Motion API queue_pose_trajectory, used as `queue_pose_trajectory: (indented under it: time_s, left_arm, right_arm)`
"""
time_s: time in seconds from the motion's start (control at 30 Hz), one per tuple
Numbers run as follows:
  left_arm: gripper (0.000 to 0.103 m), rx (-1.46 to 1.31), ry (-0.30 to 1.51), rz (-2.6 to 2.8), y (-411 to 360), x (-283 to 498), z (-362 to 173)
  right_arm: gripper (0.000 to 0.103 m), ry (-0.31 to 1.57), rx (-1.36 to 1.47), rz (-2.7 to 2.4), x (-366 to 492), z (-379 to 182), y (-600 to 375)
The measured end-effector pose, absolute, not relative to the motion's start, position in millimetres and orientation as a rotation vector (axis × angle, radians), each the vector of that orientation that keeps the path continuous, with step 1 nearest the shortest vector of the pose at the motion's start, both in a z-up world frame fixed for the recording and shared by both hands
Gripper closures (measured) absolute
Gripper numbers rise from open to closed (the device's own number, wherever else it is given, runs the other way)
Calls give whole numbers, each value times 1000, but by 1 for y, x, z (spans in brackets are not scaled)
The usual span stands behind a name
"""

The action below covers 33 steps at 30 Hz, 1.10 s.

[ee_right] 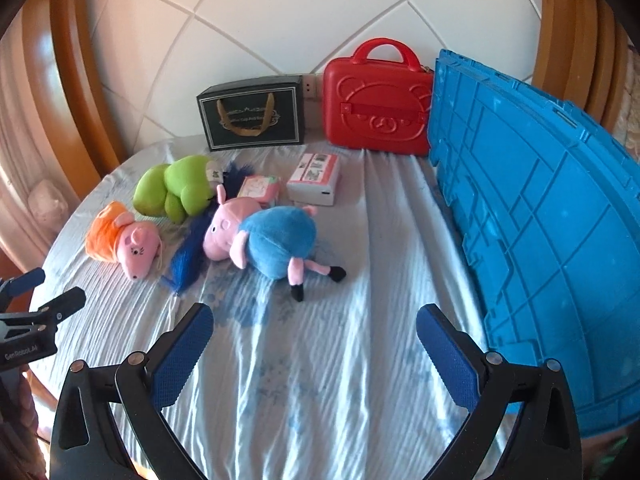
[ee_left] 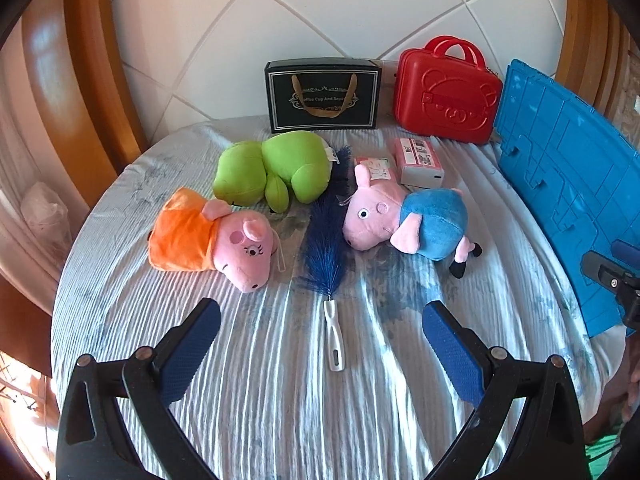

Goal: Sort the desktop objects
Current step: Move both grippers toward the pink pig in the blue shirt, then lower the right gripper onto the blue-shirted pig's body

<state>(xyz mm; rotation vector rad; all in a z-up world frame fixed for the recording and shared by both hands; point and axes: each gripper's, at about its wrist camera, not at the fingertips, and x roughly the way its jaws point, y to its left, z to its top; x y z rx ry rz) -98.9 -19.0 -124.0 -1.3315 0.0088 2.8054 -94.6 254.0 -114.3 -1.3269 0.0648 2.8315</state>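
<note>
On the cloth-covered round table lie a pink pig plush in orange (ee_left: 208, 236) (ee_right: 122, 244), a green plush (ee_left: 276, 170) (ee_right: 176, 188), a pink pig plush in blue (ee_left: 404, 220) (ee_right: 264, 240), and a blue feather duster with a white handle (ee_left: 328, 256) (ee_right: 188, 256). Two small pink-and-white boxes (ee_left: 418, 160) (ee_right: 314, 178) lie behind the blue pig. My left gripper (ee_left: 320, 328) is open and empty, hovering over the duster handle. My right gripper (ee_right: 314, 332) is open and empty, above bare cloth in front of the blue pig.
A black gift box (ee_left: 323, 94) (ee_right: 252, 118) and a red bear suitcase (ee_left: 446, 94) (ee_right: 376, 106) stand at the back against the white padded wall. A large blue plastic crate (ee_left: 568, 192) (ee_right: 540, 216) stands on the right. Wooden frame surrounds the table.
</note>
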Motion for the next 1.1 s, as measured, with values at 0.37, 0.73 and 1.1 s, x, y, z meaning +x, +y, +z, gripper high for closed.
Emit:
queue_pose_trajectory:
  time_s: [0.37, 0.73, 1.1]
  left_arm:
    - [1, -1428, 58, 2625, -15, -193, -192]
    - [1, -1449, 188, 2520, 22, -257, -242]
    - [1, -1466, 221, 2384, 42, -289, -276]
  right_arm:
    - [0, 28, -1394, 2629, -156, -167, 227]
    - [0, 40, -1578, 2612, -217, -229, 231]
    - [0, 113, -1639, 2588, -251, -252, 231]
